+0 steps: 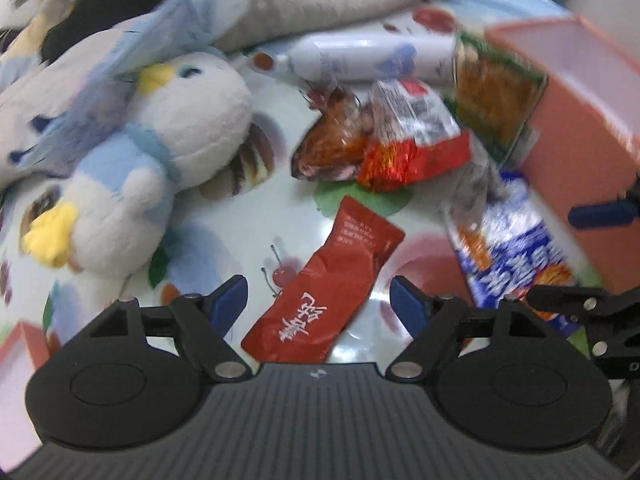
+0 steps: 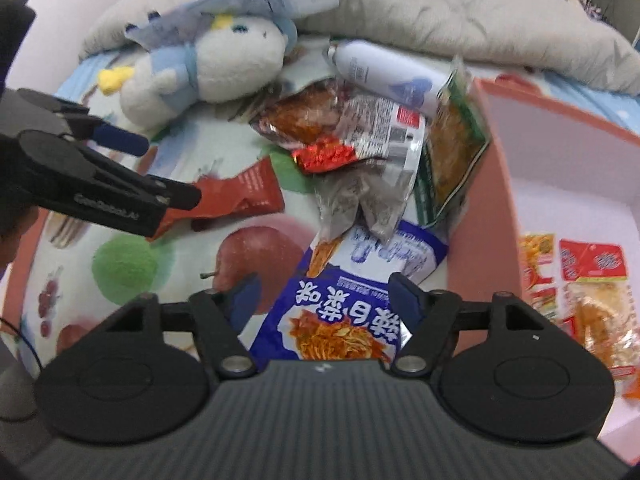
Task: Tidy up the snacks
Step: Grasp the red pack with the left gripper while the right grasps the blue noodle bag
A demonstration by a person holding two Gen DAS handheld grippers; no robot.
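Fruit-print sheet (image 1: 224, 240) under down-tilted hand-held grippers

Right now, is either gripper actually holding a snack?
No. The left gripper stands open over the red packet, the right gripper open over the blue packet; neither pinches anything.
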